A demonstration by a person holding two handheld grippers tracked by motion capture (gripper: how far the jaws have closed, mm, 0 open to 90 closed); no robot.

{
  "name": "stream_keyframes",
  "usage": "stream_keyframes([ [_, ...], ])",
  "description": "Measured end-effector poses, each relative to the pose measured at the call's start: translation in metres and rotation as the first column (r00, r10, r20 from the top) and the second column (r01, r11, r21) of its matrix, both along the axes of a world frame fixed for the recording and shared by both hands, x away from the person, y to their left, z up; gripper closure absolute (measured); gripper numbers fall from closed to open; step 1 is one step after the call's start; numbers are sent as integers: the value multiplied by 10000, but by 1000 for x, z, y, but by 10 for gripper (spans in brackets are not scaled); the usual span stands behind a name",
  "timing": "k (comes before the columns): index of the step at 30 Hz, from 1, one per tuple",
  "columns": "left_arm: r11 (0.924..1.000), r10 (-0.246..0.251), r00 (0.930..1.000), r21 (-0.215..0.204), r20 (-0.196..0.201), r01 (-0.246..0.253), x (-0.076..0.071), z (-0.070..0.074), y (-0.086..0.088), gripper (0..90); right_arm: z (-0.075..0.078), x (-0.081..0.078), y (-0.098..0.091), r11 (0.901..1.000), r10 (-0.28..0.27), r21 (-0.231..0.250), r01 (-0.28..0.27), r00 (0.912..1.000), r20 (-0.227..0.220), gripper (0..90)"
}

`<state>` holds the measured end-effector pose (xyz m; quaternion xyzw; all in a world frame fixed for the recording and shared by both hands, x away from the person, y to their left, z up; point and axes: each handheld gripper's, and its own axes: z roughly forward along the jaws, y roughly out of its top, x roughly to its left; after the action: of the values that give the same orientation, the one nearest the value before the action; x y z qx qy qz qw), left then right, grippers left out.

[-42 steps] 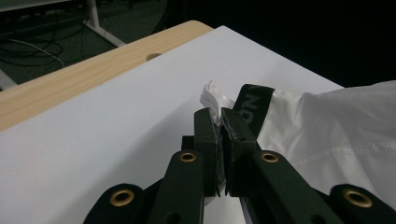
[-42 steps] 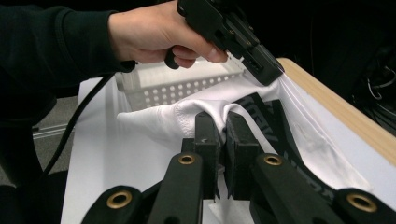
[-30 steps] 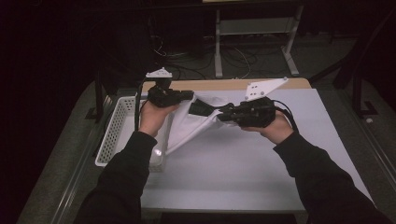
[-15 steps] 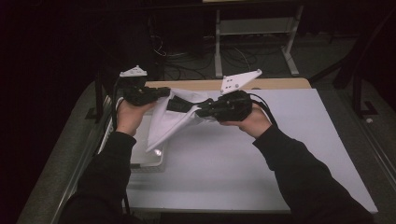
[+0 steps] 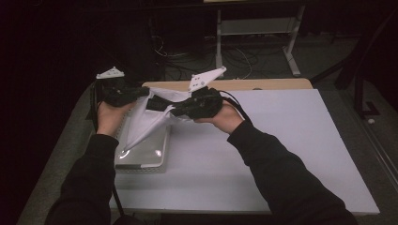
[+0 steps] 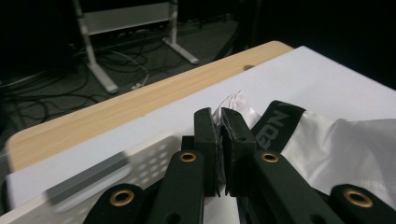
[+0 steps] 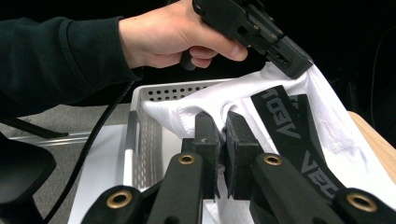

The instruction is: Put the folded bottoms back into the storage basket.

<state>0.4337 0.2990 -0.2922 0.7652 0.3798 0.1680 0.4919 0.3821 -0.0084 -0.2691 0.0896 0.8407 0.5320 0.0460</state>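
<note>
Looks like a lab or test room, not a home. Dark all round, one lit white table [image 5: 281, 154] with a bare wood edge strip [image 6: 116, 112]. Tangle of loose cables [image 5: 187, 58] across the grey floor behind it, plus the white metal legs of a stand [image 5: 256, 33]. Perforated white plastic basket [image 7: 144, 135] at the table's left. Pretty much a recording setup.

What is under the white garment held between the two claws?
Under the white garment sits a white perforated basket on the table. The cloth hides the basket's inside.
</note>
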Motion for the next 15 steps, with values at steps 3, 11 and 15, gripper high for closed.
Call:
stream_keyframes([
  [3,9995,308,9995,-79,-1,-308,3,-2,10,856,-2,5,15,9999,50,-131,-50,10000,10,840],
  [11,9930,1163,9932,174,87,-1164,9,-8,35,856,-14,18,48,9993,114,-357,-119,9998,-151,839],
  [15,9887,1478,9890,258,58,-1479,9,-11,48,856,-22,20,63,9991,200,-380,-211,9994,-285,840],
])
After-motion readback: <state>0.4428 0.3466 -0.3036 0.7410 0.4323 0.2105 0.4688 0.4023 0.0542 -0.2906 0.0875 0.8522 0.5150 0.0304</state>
